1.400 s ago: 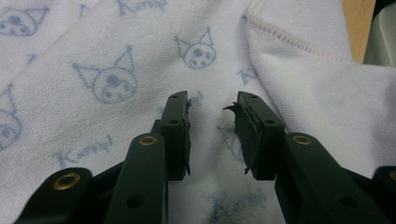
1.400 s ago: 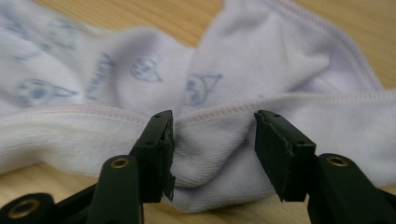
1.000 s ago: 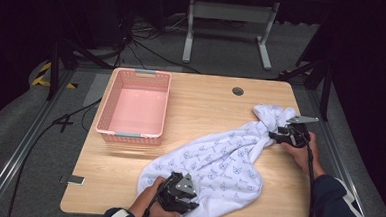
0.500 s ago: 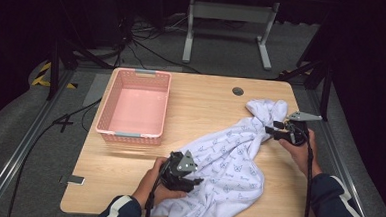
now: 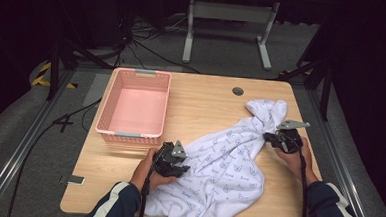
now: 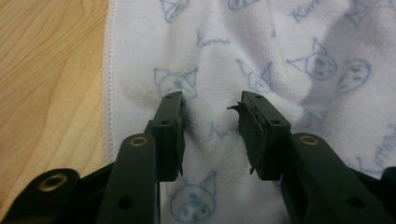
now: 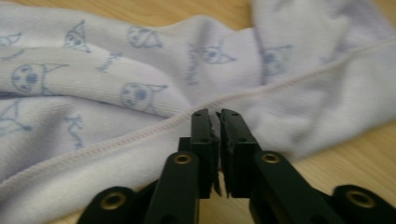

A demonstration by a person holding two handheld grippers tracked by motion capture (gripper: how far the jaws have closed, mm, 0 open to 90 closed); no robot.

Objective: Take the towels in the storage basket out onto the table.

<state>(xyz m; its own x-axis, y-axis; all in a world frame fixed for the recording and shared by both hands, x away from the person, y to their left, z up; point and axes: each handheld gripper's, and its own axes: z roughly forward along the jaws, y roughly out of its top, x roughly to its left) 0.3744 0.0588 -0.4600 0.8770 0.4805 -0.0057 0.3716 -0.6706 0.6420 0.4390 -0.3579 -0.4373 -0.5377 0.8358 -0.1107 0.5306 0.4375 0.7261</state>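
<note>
On the table, right gripper (image 5: pixel 270 137) pinching towel (image 5: pixel 228 160) hem, left gripper (image 5: pixel 180 166) part-open, closing over cloth.

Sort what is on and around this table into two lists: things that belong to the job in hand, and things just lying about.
In the job:
- white printed towel
- left gripper, jaws apart over the towel
- right gripper, jaws together at the towel's hem

Lying about:
- pink basket, nothing in it
- small grey object on the floor by the table's left edge
- cables on the floor

White cartoon-printed towel (image 5: pixel 228 165) lies rumpled diagonally, draping the table's near edge.
</note>
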